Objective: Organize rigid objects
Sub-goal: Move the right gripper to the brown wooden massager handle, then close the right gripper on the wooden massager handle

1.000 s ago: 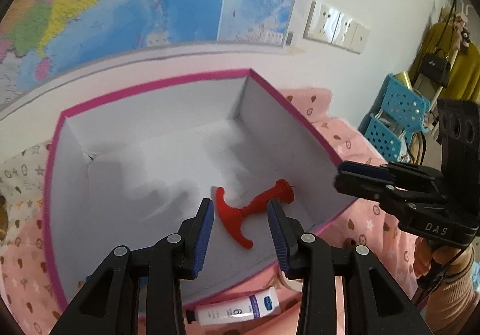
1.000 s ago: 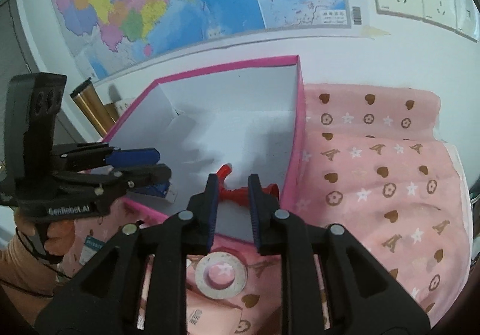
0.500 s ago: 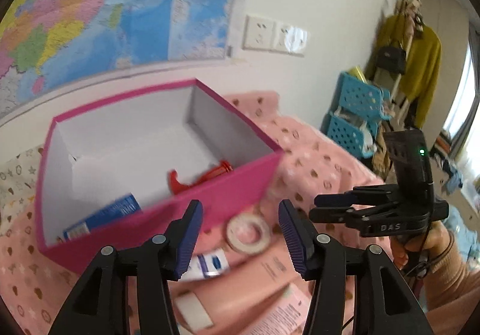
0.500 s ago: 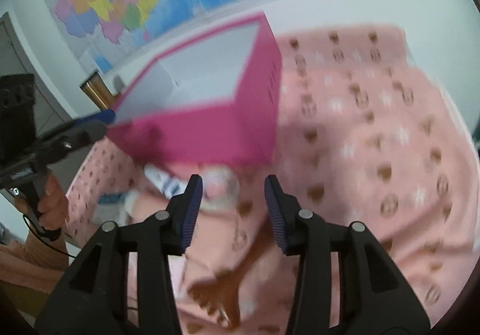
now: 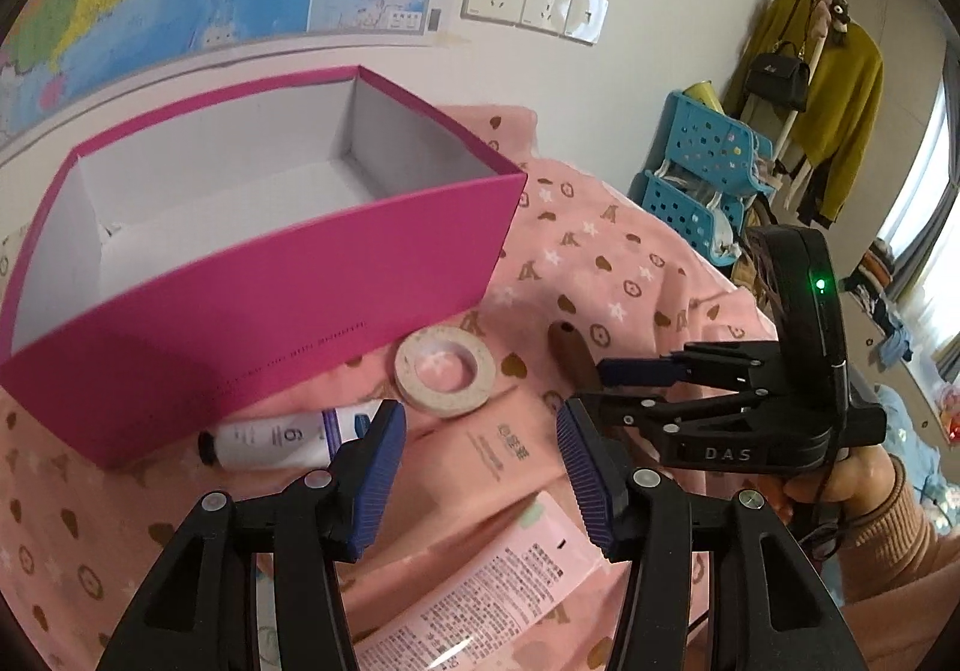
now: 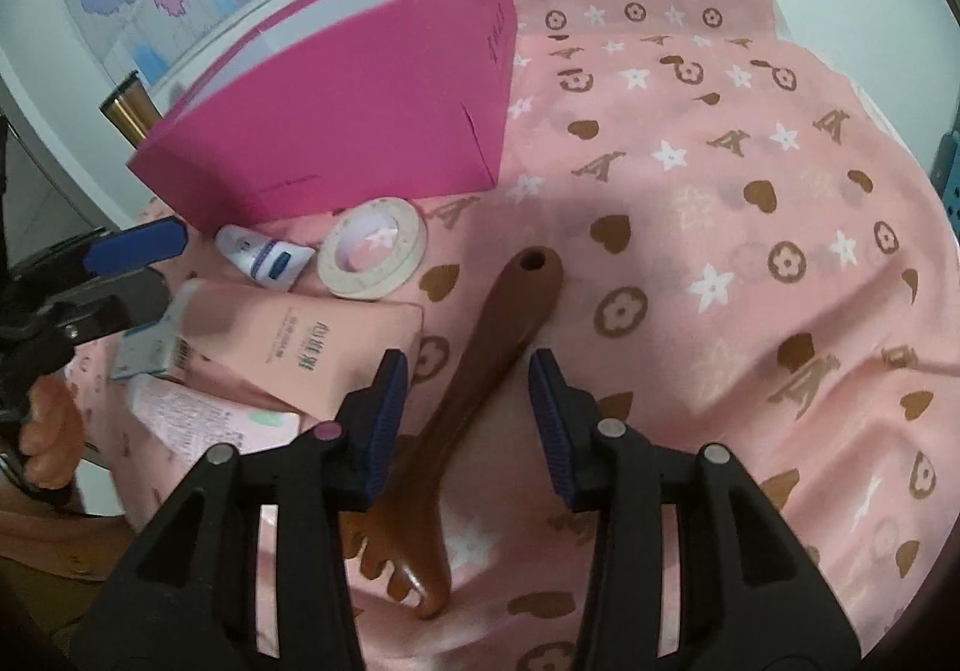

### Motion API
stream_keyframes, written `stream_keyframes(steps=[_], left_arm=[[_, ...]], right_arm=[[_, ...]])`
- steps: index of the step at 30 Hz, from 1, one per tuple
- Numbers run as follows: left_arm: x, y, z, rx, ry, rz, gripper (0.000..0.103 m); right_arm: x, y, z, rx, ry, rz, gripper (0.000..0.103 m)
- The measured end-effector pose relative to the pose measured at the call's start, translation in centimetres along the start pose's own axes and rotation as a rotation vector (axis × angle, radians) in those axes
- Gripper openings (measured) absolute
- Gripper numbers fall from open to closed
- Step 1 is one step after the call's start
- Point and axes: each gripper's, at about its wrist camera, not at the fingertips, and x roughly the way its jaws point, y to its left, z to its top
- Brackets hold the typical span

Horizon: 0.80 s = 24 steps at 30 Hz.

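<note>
Reading "DAS": right gripper (image 5: pixel 636 389) body

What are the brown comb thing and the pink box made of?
The brown comb looks like wood, smooth and polished: uniform warm brown with a slight sheen, though moulded plastic is possible. The pink box looks like matte cardboard: thin folded walls, white inside.

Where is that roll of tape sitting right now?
The roll of tape lies flat on the pink cloth just in front of the pink box, between the small white tube and the brown wooden comb.
</note>
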Motion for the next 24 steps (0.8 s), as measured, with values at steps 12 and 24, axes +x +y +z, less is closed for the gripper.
stream_keyframes(steps=[12, 24], left_arm=[[0.9, -1.3, -0.7, 0.012, 0.038, -0.033, 0.053], [3.5, -3.9, -1.4, 0.058, 0.118, -0.145, 0.053]], right_arm=[[0.3, 0.4, -0.1, -0.04, -0.016, -0.072, 0.027], [-1.5, -0.6, 0.0, 0.068, -0.059, 0.124, 0.017]])
